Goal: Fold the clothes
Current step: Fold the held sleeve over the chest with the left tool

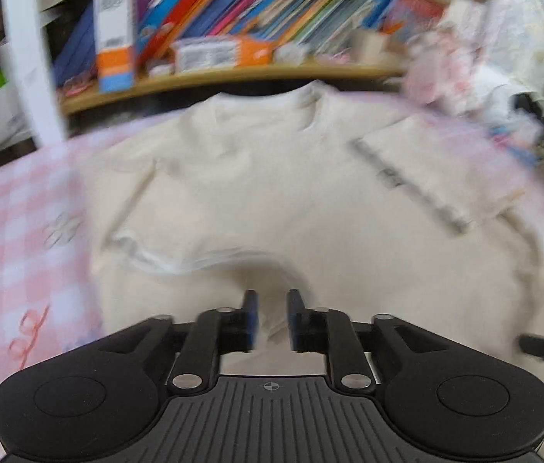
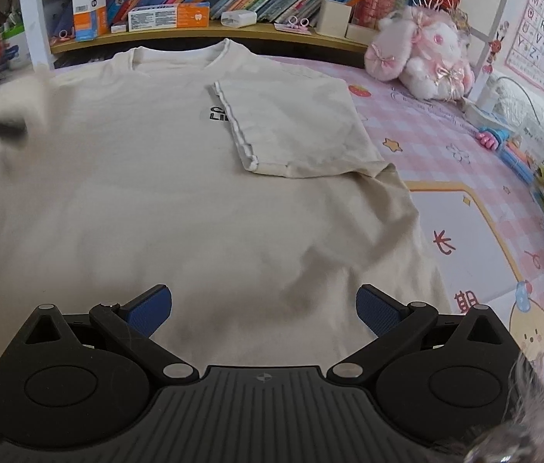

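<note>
On the pink checked bedspread (image 2: 465, 146) the cream T-shirt (image 2: 156, 193) lies collar-away, 1 sleeve (image 2: 295, 127) folded inward; left gripper (image 1: 270, 316) nearly closed (grip unclear), right gripper (image 2: 264, 308) wide, empty.

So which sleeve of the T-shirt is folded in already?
The right sleeve, on the plush bunny's side, lies folded over the T-shirt's chest, partly covering the black print. The other sleeve isn't.

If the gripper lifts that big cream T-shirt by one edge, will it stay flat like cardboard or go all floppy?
Probably floppy: the T-shirt lies in soft wrinkles, and its sleeve is already folded flat over the body. It likely drapes and sags from the pinched spot. It looks thin, so probably light.
</note>
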Demonstrator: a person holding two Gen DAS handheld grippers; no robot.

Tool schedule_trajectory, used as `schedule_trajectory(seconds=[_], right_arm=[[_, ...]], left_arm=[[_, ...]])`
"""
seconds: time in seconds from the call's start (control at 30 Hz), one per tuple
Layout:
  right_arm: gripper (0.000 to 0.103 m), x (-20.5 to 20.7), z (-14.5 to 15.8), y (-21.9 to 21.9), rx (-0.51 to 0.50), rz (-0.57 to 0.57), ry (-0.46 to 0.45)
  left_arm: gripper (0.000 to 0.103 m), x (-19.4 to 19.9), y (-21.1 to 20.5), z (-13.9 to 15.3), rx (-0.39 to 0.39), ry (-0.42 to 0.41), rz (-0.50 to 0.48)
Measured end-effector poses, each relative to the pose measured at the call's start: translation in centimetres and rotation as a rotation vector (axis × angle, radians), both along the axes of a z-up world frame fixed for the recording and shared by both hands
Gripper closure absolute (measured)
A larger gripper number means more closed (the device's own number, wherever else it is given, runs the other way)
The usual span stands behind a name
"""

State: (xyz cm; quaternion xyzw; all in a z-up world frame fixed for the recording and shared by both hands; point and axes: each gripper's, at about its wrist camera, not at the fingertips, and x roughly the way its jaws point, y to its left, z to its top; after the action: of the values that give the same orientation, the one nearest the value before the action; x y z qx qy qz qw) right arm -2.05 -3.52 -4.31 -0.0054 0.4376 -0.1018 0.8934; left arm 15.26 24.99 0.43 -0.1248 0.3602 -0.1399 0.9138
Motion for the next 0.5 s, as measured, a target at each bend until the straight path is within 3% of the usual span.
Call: schedule_trajectory(seconds=[0.07, 0.27, 0.4, 0.5], right_arm=[[0.0, 0.0, -0.2, -0.2, 0.007, -0.002, 0.008], [0.0, 0.0, -0.9, -1.1, 0.029, -0.015, 0.029], [0.0, -0.1, -1.1, -1.4, 0.033, -0.014, 0.033], [0.0, -0.2, -1.3, -1.9, 0.039, -0.017, 0.036]], left_arm=[[0.039, 0.2, -0.2, -0.4, 0.004, 0.011, 0.014], [0.038, 0.6, -0.9, -1.7, 0.016, 0.043, 0.057], [0.048, 2.6, -1.4, -3.1, 0.068, 0.104, 0.079], [0.088, 4.6, -1.7, -4.2, 0.109, 0.162, 0.092]])
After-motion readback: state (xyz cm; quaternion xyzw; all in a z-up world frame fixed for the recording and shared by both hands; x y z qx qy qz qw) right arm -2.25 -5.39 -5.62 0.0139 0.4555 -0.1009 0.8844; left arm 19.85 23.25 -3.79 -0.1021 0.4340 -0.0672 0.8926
